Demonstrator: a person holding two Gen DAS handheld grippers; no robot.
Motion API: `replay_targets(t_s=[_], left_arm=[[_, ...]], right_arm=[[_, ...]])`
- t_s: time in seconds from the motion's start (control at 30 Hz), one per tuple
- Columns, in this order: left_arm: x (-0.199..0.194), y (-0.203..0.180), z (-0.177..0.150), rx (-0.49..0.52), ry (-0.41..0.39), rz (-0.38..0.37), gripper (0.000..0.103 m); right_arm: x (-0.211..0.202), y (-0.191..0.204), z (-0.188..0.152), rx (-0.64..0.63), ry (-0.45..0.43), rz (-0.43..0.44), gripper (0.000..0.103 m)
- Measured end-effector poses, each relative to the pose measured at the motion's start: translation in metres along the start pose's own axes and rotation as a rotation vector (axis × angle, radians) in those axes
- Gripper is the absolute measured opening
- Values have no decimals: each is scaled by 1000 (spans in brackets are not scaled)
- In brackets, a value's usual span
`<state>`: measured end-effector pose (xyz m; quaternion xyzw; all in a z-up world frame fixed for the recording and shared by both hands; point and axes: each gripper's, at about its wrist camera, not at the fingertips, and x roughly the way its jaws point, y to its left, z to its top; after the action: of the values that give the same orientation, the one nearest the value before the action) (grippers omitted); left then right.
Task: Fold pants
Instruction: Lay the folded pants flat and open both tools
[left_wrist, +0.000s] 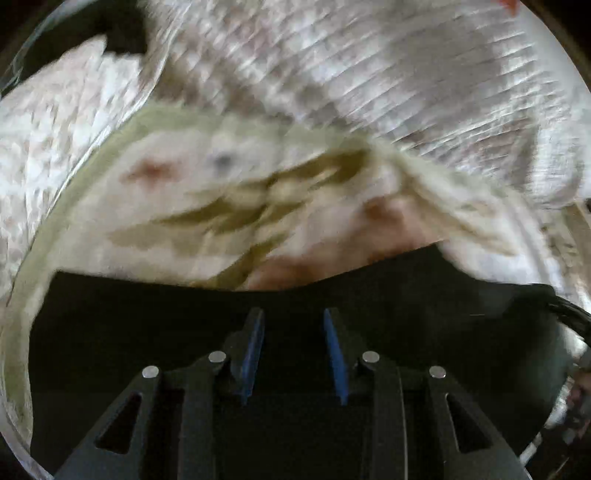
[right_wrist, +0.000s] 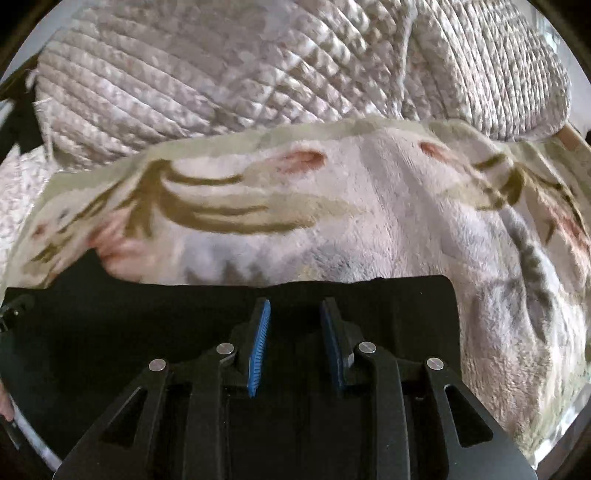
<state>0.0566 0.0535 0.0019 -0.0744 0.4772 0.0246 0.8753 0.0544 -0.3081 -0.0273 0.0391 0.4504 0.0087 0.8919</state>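
Note:
Black pants (left_wrist: 406, 295) lie flat on a fleece blanket and fill the lower part of the left wrist view. They also show in the right wrist view (right_wrist: 129, 314), with a squared corner at the right. My left gripper (left_wrist: 293, 314) hovers over the dark cloth with its blue-padded jaws apart and nothing between them. My right gripper (right_wrist: 295, 306) is also open and empty, just behind the pants' far edge. The left wrist view is blurred by motion.
A cream fleece blanket (right_wrist: 369, 206) with olive leaf and pink flower patterns lies under the pants; it also shows in the left wrist view (left_wrist: 221, 192). A pale quilted bedspread (right_wrist: 221, 74) covers the bed behind it and shows in the left wrist view (left_wrist: 369, 66).

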Motion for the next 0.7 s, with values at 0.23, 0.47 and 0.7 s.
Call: replay_targets(t_s=[0.23,0.47,0.7], left_arm=[[-15,18,-1,-65,-74,32,36],[-14,46,-5,-94,-114,86,36],[-43,38,-14,-40,-186,119,36]], right_arm=[[-32,2,2,30,-152,32,29],[-3,-24,0,124,-33,-7,35],[-36,0,-8,40,-139,87,42]])
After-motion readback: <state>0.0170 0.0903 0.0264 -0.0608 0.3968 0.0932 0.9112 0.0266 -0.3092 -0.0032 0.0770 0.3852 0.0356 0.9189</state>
